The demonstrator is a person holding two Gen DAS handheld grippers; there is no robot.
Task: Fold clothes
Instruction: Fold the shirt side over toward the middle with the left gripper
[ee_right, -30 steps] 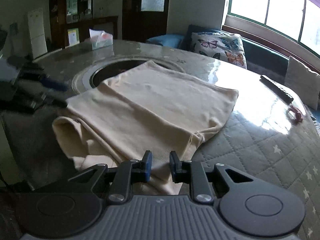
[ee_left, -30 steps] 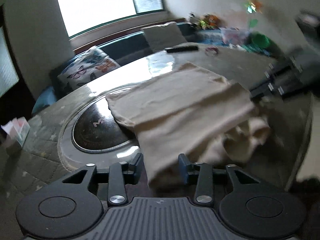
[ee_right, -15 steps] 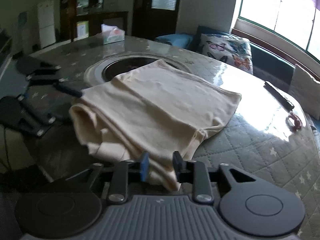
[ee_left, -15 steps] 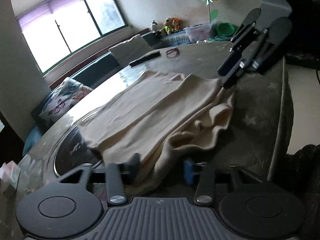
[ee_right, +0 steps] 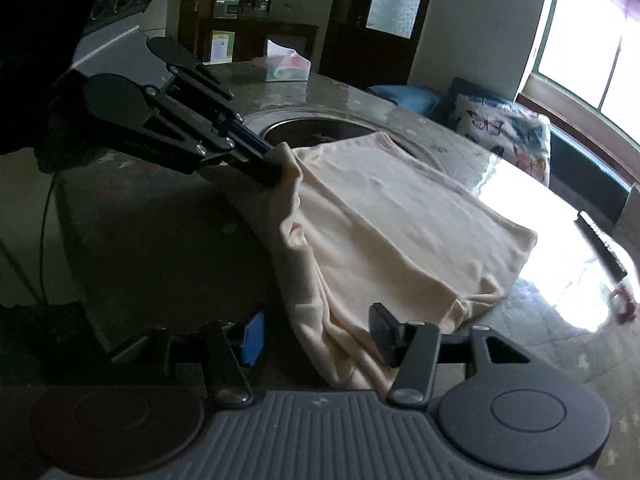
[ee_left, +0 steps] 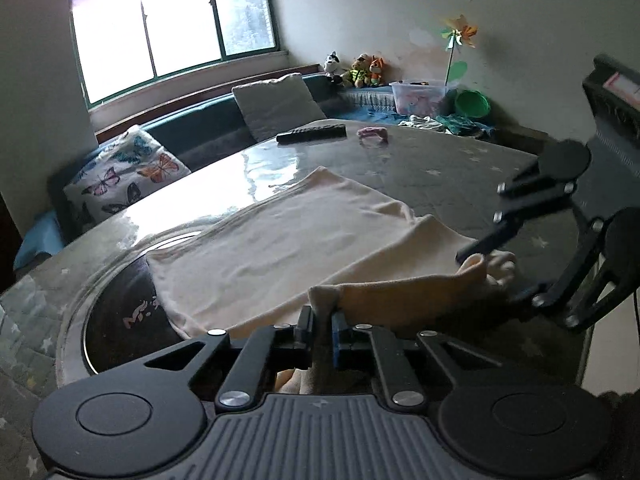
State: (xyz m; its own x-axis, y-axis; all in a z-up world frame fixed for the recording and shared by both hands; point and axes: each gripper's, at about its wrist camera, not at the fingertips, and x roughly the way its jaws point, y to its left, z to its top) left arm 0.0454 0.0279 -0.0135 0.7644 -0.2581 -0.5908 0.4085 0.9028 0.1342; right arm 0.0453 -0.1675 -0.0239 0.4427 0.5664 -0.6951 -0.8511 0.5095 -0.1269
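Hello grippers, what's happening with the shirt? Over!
Left gripper just closed, pinching cream shirt edge. Right gripper open, shirt between its jaws. Nothing blocking.

A remote control (ee_left: 311,133) and pink hair tie (ee_left: 373,133) lie on the tabletop (ee_left: 440,160), beyond the tongs; butterfly cushion (ee_left: 124,172) behind.

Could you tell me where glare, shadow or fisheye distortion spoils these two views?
Left wrist view: the window is blown out, its glare streaks the glossy table, and the frame corners go black. Right wrist view: glare whites out the table's far right, the remote there is blurred, and the left gripper is in deep shadow against the cream garment.
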